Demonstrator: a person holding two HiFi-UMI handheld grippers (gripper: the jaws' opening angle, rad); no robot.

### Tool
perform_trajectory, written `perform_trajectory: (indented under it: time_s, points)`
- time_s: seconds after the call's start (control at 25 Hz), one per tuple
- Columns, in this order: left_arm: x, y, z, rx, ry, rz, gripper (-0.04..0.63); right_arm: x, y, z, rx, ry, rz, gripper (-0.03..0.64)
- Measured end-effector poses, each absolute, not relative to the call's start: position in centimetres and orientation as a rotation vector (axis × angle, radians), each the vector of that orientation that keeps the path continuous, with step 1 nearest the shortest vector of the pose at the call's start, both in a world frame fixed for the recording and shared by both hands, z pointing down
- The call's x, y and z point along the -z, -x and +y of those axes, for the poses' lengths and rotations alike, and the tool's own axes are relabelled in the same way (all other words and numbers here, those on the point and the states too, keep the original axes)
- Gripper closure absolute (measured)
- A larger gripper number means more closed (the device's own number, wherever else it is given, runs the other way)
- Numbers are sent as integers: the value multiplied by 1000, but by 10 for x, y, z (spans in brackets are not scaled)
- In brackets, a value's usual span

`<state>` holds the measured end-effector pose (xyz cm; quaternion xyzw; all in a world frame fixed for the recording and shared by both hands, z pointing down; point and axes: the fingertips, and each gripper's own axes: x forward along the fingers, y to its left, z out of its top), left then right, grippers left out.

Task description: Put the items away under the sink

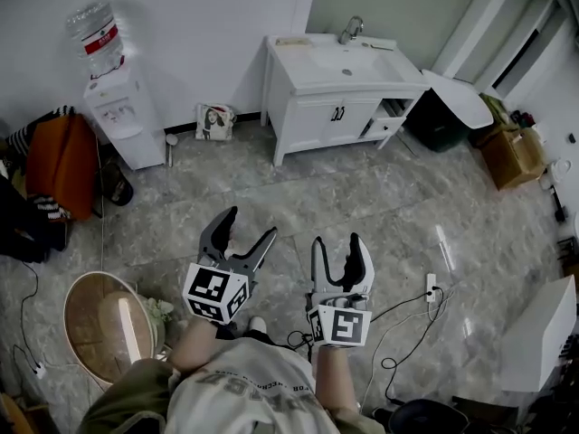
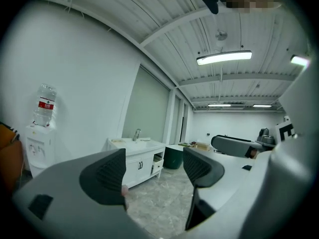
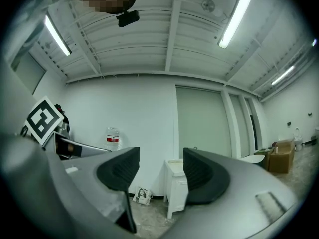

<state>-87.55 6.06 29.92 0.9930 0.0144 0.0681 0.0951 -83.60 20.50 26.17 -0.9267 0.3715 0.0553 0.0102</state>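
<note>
— Jaws first: how do they stand?

— Both pairs are spread wide, with nothing between the pads. In the head view the left gripper (image 1: 251,224) is at 7 o'clock from centre and the right gripper (image 1: 338,242) at 5 o'clock. They are side by side, apart, and point toward 12 over the grey marbled floor (image 1: 344,197).

— What lies nearest?

— A round tan-rimmed object (image 1: 104,324) is on the floor at 8 o'clock. A white power strip (image 1: 431,286) is at 4.

— And the sink?

— The white sink cabinet (image 1: 336,107) is far off at 12 to 1 o'clock, against the wall, well apart from both grippers. Its two doors are closed, and a small drawer at its right end sticks out. A water dispenser (image 1: 122,116) stands at 10 o'clock and a cardboard box (image 1: 512,155) at 2.
</note>
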Motion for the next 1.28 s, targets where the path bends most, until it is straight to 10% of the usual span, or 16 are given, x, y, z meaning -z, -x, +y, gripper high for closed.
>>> perform_trajectory:
  time_s: [1.28]
  points:
    - [-313, 656, -20, -337, -3013, 194, 212, -273, 634, 139, -164, 2960, 1070, 351]
